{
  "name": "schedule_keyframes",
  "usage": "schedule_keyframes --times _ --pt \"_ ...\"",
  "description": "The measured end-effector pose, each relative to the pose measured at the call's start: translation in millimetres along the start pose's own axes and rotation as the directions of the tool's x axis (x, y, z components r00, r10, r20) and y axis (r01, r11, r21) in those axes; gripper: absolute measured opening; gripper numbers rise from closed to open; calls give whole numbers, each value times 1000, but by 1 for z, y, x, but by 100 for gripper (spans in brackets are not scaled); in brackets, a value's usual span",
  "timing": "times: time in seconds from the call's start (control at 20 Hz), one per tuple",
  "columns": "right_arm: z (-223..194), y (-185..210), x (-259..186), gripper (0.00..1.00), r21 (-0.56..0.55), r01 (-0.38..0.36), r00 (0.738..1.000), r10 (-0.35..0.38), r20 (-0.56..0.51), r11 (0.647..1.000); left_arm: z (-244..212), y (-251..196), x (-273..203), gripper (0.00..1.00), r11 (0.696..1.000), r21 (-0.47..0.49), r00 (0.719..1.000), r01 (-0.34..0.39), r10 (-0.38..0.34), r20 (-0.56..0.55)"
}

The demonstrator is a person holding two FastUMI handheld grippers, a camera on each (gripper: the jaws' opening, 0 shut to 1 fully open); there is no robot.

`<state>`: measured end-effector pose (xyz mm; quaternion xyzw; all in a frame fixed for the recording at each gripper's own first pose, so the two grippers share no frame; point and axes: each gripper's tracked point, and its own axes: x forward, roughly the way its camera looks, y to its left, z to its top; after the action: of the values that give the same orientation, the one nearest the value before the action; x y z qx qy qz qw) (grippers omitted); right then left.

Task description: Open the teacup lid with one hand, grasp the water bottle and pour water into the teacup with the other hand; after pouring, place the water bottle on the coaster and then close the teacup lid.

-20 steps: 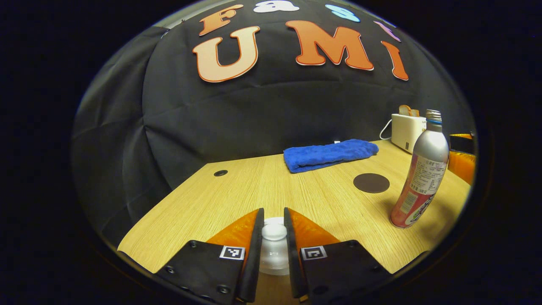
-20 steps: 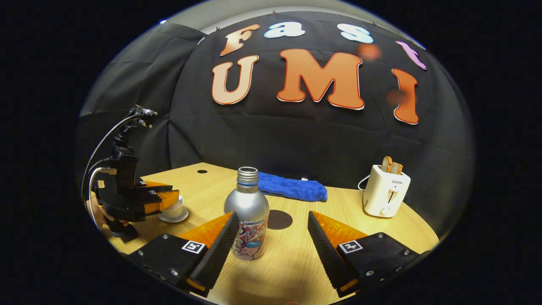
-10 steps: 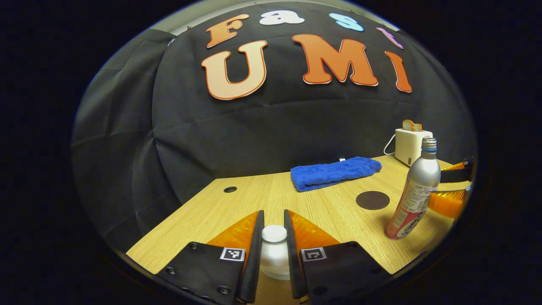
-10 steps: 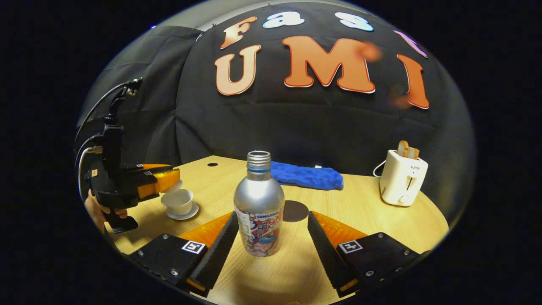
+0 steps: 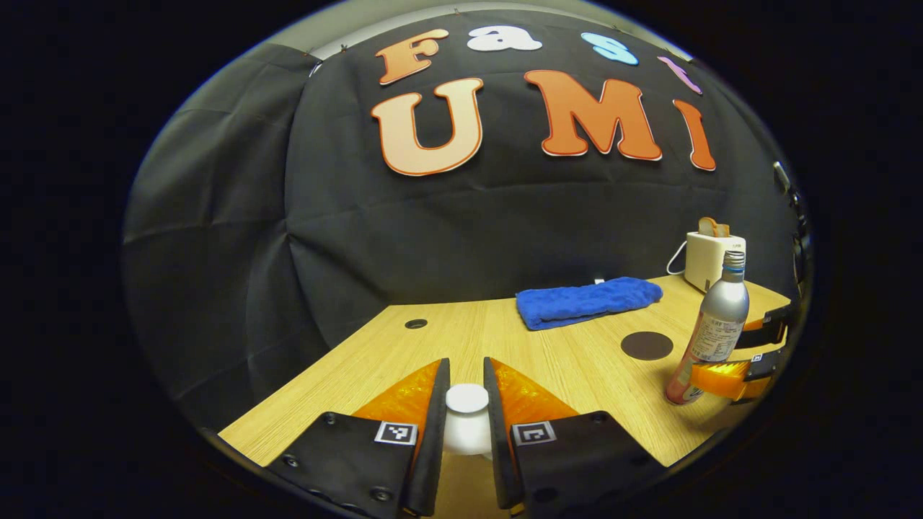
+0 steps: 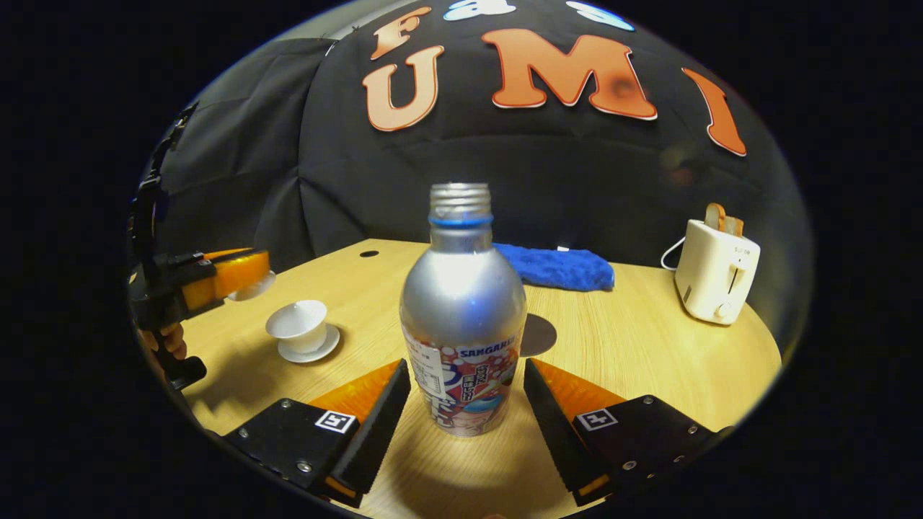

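Note:
My left gripper is shut on the knob of the white teacup lid and holds it in the air above the table. In the right gripper view that left gripper hangs up and to the left of the uncovered white teacup, which stands on its saucer. The silver water bottle is upright and uncapped between the fingers of my right gripper, which is open with a small gap on each side. The dark round coaster lies just behind the bottle.
A folded blue towel lies at the table's back edge. A white toaster with bread in it stands at the back right. A cable hole sits near the far left of the wooden table. A hand holds the left gripper's handle.
My left gripper has lifted the lid off the teacup and carried it up and away. My right gripper has moved forward, so the bottle now stands between its fingers.

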<state>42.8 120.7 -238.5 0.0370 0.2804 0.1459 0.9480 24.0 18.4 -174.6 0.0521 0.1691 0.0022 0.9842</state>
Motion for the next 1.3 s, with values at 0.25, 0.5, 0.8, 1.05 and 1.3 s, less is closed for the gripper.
schedule_keyframes --times 0.25,0.5,0.8,1.05,1.3 --pt "-5 5 5 80 -18 10 1000 -11 -26 1000 -14 23 -7 31 999 -22 999 -35 35 -21" --pt "9 -2 -3 79 -193 52 998 -59 -34 980 -22 44 -11 34 997 -41 998 -60 59 -35" --pt "37 -17 -10 79 -440 131 988 -156 -20 888 -25 72 -20 31 994 -45 995 -96 95 -38" --pt "61 -12 2 79 -595 139 986 -168 7 792 -29 94 -25 31 991 -50 992 -122 120 -44" --pt "78 0 4 78 -700 153 984 -175 40 698 -27 115 -28 34 989 -66 991 -131 129 -41"
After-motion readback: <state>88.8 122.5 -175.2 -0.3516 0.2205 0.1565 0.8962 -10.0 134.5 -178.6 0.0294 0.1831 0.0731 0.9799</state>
